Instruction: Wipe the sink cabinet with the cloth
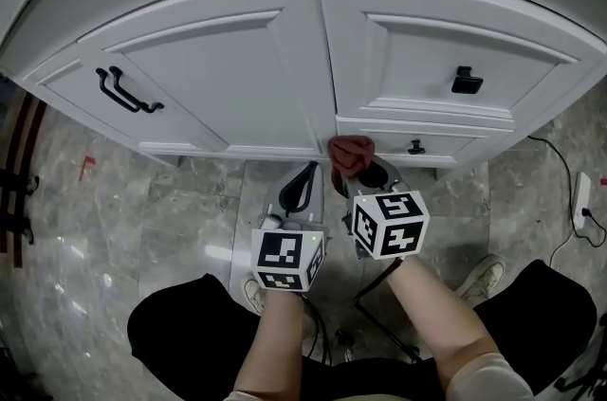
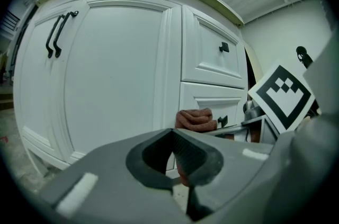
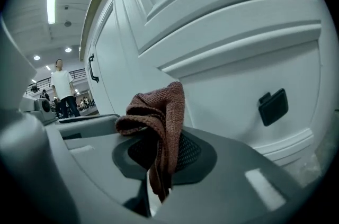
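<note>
A white sink cabinet with panelled doors and drawers fills the head view. My right gripper is shut on a reddish-brown cloth, which is bunched against the lower drawer front near the door's edge. In the right gripper view the cloth hangs pinched between the jaws. My left gripper hovers just left of it, low before the cabinet, shut with nothing in it. The cloth also shows from the left gripper view.
Black bar handles sit on the left door, a square knob on the upper drawer and a small knob on the lower one. Grey marble floor lies below. A power strip and cable lie at the right.
</note>
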Available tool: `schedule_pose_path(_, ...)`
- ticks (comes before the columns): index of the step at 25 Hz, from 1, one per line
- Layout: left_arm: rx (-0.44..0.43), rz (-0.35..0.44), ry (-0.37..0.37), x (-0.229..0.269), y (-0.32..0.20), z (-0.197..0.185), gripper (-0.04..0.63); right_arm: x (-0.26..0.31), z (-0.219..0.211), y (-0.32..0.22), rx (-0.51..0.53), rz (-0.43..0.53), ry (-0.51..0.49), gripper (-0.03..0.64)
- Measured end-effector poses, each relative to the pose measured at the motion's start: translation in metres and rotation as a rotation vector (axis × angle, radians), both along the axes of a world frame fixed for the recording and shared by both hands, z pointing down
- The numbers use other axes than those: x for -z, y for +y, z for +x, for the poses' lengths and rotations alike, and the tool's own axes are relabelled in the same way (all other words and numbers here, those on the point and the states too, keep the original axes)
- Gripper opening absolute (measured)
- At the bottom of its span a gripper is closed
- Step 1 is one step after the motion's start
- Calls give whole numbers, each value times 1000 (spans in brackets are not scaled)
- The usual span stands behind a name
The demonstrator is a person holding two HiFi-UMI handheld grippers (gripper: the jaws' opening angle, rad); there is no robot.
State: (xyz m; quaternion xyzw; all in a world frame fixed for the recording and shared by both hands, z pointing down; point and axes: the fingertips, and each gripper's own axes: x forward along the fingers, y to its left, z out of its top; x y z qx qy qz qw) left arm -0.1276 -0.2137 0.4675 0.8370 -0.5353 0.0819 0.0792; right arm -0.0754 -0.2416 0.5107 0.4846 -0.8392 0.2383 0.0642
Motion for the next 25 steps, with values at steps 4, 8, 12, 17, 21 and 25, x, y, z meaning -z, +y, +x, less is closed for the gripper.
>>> schedule_pose_path(4, 0, 8, 11, 2, -6, -1, 0, -1, 4, -4, -9, 8, 22, 78)
schedule_pose_path(8, -16, 4, 17, -1, -8, 8, 0, -4, 16, -3, -37, 8, 40, 78)
schedule_pose_path(12, -45, -1, 10, -3, -6, 20, 0, -8, 34, -4, -77, -1, 51, 77)
schedule_pose_path(17, -67, 9, 11, 1, -3, 33, 0, -10, 63, -7, -144, -26, 48, 77)
schedule_pose_path(21, -88, 10, 15, 3, -3, 47, 0, -10, 75, -4, -180, -42, 35, 77)
schedule_pose_path(25, -113, 15, 28, 6, -3, 63, 0, -9, 89, 5, -200, -51, 36, 77)
